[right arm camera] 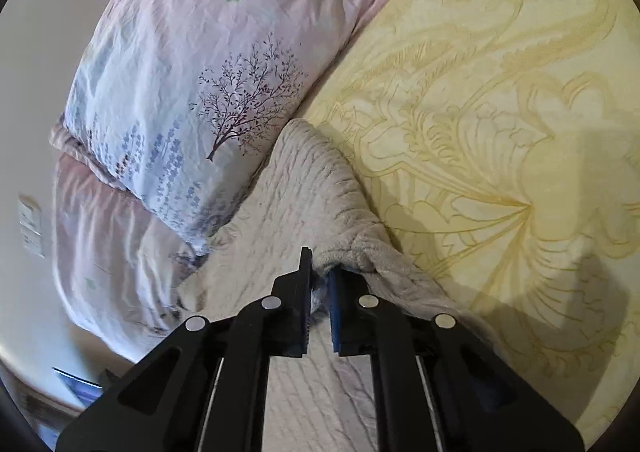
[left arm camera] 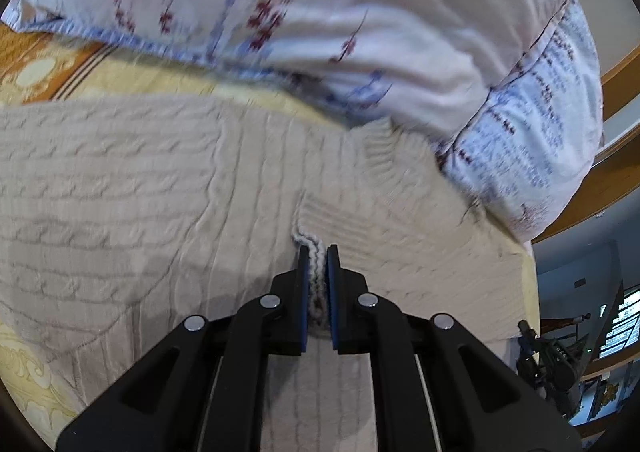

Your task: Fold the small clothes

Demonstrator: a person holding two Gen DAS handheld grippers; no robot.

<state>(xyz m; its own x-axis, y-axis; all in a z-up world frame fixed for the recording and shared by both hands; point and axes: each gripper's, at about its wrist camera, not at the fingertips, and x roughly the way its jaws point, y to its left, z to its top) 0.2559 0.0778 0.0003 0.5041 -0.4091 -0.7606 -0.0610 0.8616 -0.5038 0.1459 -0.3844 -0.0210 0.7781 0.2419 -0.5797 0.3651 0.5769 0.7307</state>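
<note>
floral pillow (right arm camera: pixel 188 92) | on yellow patterned bedsheet (right arm camera: pixel 500 112) | wooden bed frame (left arm camera: pixel 616 172)

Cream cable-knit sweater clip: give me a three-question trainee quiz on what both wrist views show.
1. True or false: the left gripper is shut on the edge of the cream cable-knit sweater.
2. Multiple choice: the sweater lies on A) a wooden floor, B) the yellow floral bedspread, C) a glass table.
3. Fill in: beside the sweater, the white pillow shows a printed ____.

Key: 1 true. 2 B. 3 tree; the right gripper also pinches a sweater fold.
</note>
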